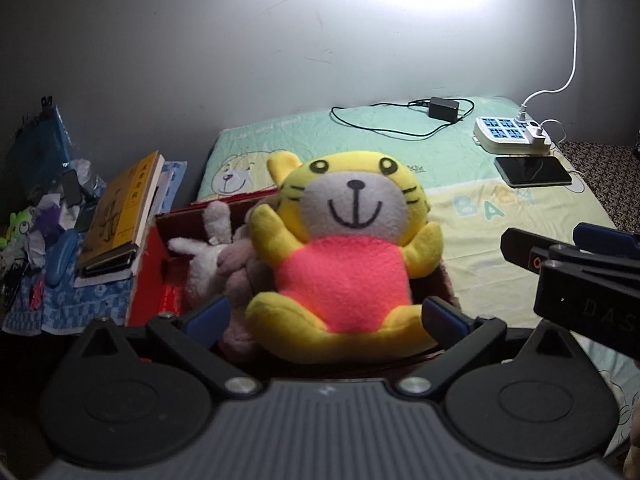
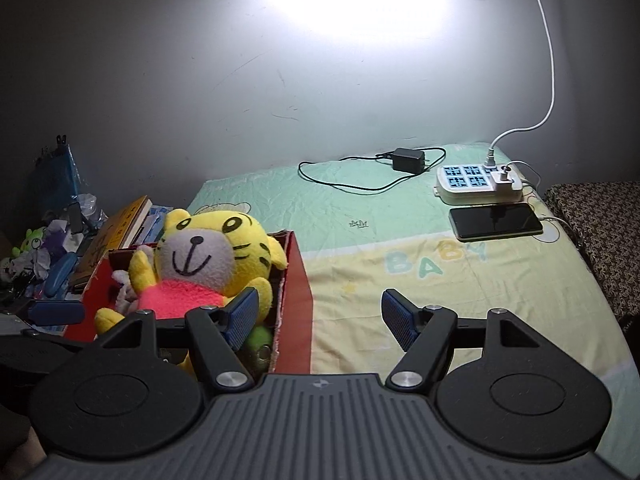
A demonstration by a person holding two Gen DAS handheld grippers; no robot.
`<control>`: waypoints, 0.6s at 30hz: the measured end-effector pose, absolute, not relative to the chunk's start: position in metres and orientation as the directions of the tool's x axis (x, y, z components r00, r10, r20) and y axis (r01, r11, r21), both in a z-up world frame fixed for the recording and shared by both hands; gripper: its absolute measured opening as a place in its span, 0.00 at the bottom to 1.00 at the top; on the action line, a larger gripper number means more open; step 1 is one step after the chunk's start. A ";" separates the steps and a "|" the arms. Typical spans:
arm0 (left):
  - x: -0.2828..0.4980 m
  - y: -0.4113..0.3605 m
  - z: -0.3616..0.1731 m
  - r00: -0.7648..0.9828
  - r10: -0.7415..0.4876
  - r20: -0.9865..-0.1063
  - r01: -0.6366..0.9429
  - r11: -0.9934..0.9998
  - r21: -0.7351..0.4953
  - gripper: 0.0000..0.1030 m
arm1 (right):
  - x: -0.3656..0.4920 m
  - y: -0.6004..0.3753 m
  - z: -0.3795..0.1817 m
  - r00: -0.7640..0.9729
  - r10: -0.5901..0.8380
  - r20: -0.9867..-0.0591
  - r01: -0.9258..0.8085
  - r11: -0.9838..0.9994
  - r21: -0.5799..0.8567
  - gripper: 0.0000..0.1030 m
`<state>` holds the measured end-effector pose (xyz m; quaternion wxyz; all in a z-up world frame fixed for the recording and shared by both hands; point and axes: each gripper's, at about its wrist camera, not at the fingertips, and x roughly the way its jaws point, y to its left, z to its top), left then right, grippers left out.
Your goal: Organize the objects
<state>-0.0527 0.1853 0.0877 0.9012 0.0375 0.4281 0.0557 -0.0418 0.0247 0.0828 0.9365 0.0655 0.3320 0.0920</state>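
Left wrist view shows the left gripper [image 1: 326,314] with jaws spread wide, gripping nothing; the yellow tiger plush [image 1: 344,248] sits just beyond them in the red box [image 1: 146,276]. Right gripper [image 2: 320,320] jaws also gape empty over the bed [image 2: 440,304], the plush off their left side.

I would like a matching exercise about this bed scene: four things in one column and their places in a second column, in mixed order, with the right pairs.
Things:
1. yellow tiger plush
2. phone
3. black adapter
4. yellow book

Places:
A. flat on the sheet, just in front of the power strip
B. in the red box
C. leaning in the clutter beside the bed
D. near the wall, with a looped black cable

Pairs: 1-B, 2-A, 3-D, 4-C
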 end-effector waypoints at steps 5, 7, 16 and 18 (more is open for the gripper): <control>-0.054 0.207 0.083 0.618 0.144 -0.773 -0.087 0.990 0.115 0.98 | -0.042 0.046 0.081 0.753 0.224 -0.618 -0.143 0.974 0.178 0.69; -0.055 0.212 0.082 0.618 0.149 -0.772 -0.089 0.989 0.119 0.98 | -0.042 0.051 0.080 0.752 0.223 -0.620 -0.141 0.974 0.179 0.69; -0.054 0.230 0.079 0.616 0.155 -0.773 -0.098 0.988 0.120 0.98 | -0.040 0.069 0.081 0.756 0.212 -0.619 -0.142 0.977 0.162 0.69; -0.054 0.233 0.078 0.613 0.156 -0.774 -0.102 0.988 0.118 0.98 | -0.040 0.074 0.082 0.757 0.210 -0.618 -0.148 0.977 0.151 0.69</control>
